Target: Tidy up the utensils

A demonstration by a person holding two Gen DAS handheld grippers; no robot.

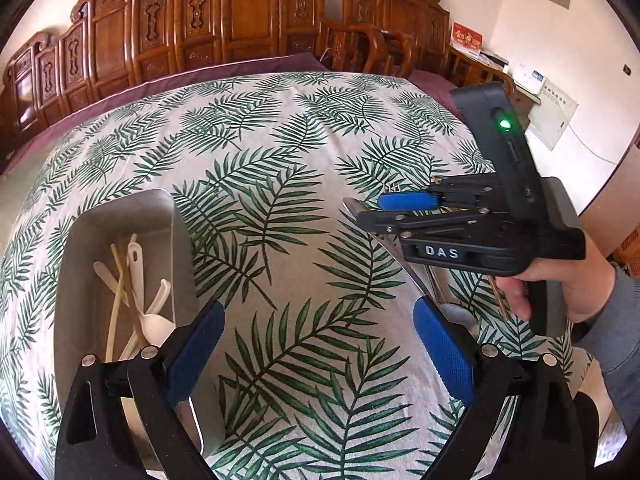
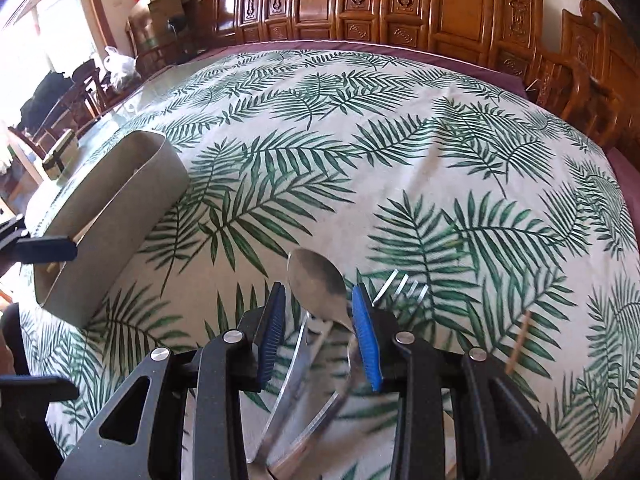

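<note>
A metal spoon [image 2: 316, 276] lies on the leaf-print tablecloth among a fork [image 2: 404, 284], a knife [image 2: 296, 364] and other metal handles. My right gripper [image 2: 318, 288] hangs low over this pile. Its blue pads stand on either side of the spoon's bowl and do not visibly press on it. In the left wrist view the right gripper [image 1: 368, 210] shows from the side, held by a hand [image 1: 560, 280]. My left gripper [image 1: 318, 308] is spread wide and empty above the cloth, just right of a grey tray [image 1: 120, 216]. The tray holds white plastic spoons [image 1: 154, 328] and pale chopsticks [image 1: 120, 280].
A loose wooden chopstick [image 2: 520, 340] lies right of the pile. Carved wooden chairs [image 1: 240, 20] line the far side of the table, beyond a purple cloth border [image 1: 248, 66]. The tray [image 2: 120, 184] sits at the left end of the table.
</note>
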